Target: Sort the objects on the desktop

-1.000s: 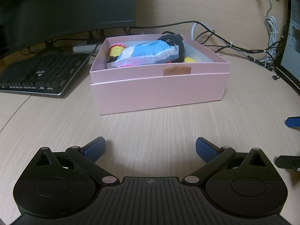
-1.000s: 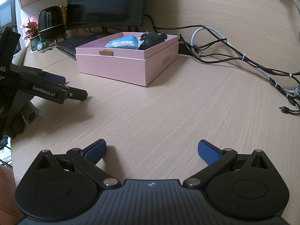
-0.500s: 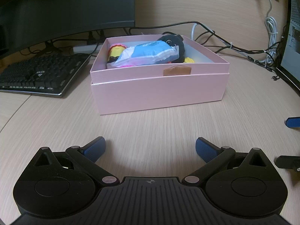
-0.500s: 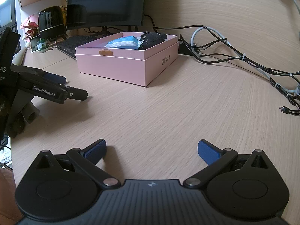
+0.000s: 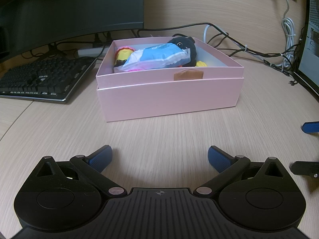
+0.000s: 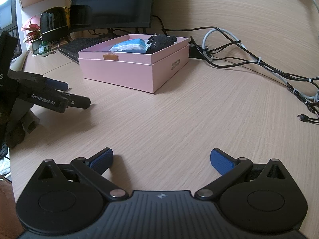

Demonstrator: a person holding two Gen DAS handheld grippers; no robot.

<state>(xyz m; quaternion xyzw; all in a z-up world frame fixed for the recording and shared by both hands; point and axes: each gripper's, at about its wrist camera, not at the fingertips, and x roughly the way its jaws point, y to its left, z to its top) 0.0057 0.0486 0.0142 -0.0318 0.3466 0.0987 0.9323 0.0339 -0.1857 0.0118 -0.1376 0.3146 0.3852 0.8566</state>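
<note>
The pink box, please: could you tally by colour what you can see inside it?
Inside the pink box:
Blue and white: 1, the packet
Black: 1, the plush toy
Yellow with a pink top: 1, the item at the left
Yellow: 1, the piece at the right, mostly hidden
Total: 4 visible; more may lie underneath.

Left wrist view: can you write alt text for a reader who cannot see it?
An open pink box sits on a wooden desk, holding a blue-and-white packet and a black plush toy. The open, empty left gripper is in the foreground, with a keyboard at left.
</note>
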